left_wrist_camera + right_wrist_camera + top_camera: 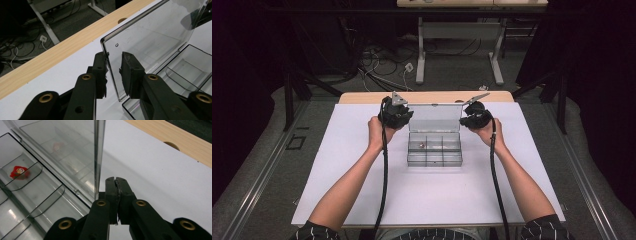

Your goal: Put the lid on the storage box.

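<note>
A clear plastic compartment box [434, 161] stands on the white table with its lid [435, 118] raised upright. My left gripper [408, 117] is at the lid's left edge. In the left gripper view the lid [150, 37] stands edge-on between the jaws and my left gripper [114, 58] is shut on it. My right gripper [465, 119] sits at the lid's right edge. There the pads of my right gripper [116, 180] are pressed together with nothing between them, just beside the lid [75, 150]. A small red item [18, 172] lies in one compartment.
A bare wooden strip [362, 97] with a round hole [172, 145] runs along the table's far edge. Beyond it the floor holds cables [382, 65] and the white legs of another table [421, 55]. White tabletop [427, 200] stretches in front of the box.
</note>
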`<state>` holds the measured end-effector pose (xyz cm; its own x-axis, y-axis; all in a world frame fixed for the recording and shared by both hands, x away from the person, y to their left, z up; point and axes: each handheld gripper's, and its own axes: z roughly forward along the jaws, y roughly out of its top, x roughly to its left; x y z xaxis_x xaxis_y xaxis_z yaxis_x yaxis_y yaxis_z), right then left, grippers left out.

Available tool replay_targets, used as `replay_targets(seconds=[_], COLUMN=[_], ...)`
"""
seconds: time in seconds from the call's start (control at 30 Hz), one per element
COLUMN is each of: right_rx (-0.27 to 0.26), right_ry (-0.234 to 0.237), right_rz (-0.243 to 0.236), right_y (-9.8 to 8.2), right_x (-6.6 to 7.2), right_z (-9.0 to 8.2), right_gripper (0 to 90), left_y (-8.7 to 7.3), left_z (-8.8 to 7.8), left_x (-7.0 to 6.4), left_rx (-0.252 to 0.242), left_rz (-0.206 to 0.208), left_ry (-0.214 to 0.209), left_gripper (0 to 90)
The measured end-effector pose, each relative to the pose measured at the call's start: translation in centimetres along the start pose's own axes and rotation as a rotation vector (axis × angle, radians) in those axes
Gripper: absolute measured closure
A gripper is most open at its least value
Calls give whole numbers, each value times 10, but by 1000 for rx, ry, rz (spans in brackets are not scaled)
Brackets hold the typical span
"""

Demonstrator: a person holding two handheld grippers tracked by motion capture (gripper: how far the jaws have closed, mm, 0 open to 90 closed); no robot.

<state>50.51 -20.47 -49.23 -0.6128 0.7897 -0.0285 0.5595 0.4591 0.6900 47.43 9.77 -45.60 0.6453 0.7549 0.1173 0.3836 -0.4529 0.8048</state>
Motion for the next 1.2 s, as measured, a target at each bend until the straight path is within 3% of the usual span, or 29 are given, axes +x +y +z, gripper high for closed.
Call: replay_targets(seconds=[0.07,0.53,0.83,1.2], right_rx=[-1,-63,-95,-100], right_ry=[-1,2,5,17], right_rz=[11,-33,-45,-66], right_y=[-2,-3,8,3], right_x=[0,9,16,28], right_z=[-5,-44,-47,-52], right_gripper=[872,797,778,801], left_y=[-1,-5,-10,-21], left_z=[-1,-5,-9,-18], left_x=[0,-2,-3,-8], left_rx=[-4,-12,-30,-62], left_rz=[10,32,47,86], left_ry=[1,-10,-30,-62], left_gripper=[745,756,767,783])
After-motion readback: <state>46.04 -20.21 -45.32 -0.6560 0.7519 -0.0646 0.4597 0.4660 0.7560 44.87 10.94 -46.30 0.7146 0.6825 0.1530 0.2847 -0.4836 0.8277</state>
